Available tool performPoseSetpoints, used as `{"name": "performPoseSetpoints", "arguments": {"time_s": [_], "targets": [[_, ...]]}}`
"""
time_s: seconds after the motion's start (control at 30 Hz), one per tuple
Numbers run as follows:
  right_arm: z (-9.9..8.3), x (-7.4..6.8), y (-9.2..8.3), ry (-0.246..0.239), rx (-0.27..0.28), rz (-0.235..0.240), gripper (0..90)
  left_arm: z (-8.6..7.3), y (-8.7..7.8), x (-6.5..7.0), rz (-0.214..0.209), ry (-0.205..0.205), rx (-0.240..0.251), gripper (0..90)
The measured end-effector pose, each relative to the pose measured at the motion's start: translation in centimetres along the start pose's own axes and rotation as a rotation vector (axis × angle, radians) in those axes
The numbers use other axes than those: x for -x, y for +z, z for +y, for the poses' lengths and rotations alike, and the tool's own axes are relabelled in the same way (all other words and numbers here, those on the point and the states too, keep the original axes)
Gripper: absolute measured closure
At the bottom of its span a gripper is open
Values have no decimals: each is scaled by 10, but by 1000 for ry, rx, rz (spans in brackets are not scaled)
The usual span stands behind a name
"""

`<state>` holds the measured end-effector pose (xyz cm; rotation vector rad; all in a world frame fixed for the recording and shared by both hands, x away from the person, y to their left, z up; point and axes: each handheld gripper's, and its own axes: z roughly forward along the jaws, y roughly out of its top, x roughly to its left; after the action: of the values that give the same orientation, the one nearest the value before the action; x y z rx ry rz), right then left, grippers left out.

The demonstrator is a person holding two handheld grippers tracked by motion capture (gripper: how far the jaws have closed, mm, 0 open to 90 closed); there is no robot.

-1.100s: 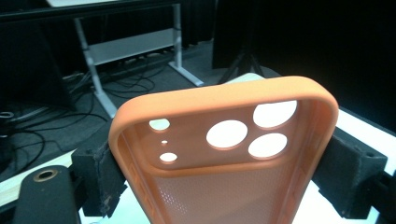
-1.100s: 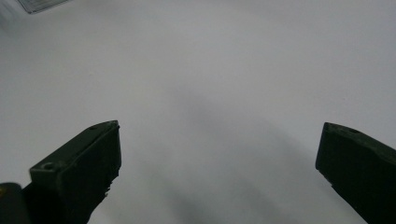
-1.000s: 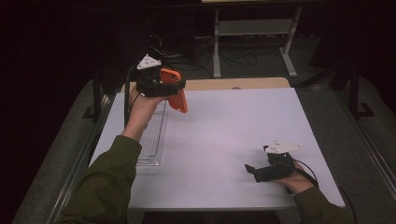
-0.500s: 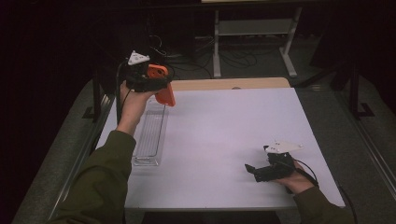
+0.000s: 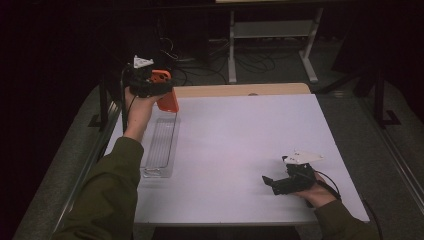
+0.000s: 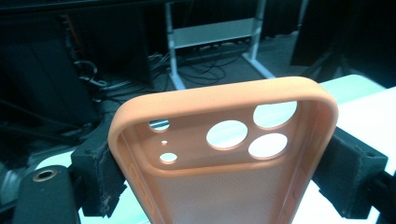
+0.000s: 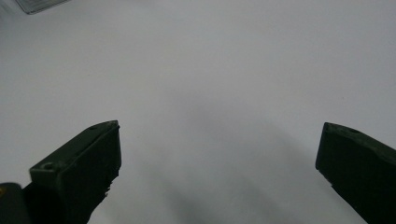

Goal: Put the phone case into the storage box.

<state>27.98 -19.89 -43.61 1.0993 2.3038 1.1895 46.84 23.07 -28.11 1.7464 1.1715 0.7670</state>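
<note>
At upper left of the high view, I am seeing the left gripper clamping an orange phone case by its two long sides, above the table's far left corner | clear tray lying just below it | lower right, right gripper is resting on the table, jaws wide apart, gripping nothing.

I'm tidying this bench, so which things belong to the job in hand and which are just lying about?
In use:
orange phone case, clamped across its sides in the left gripper
clear tray below it

Lying about:
right gripper, open, resting on the table
</note>
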Motion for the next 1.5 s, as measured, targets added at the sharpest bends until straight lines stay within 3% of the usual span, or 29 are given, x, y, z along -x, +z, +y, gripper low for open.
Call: {"name": "performPoseSetpoints", "arguments": {"time_s": [0.57,1.0,1.2,1.5], "targets": [[0,1,-1,2,4,1,0,-13,24,-10,121,-47,-52,145],[-1,1,-3,7,9,-1,0,-24,47,-15,172,-50,-100,143],[-1,1,-3,10,12,0,0,-31,59,-14,204,-31,-134,142],[-1,2,-3,12,11,0,0,-47,70,-18,221,-40,-173,140]]}}
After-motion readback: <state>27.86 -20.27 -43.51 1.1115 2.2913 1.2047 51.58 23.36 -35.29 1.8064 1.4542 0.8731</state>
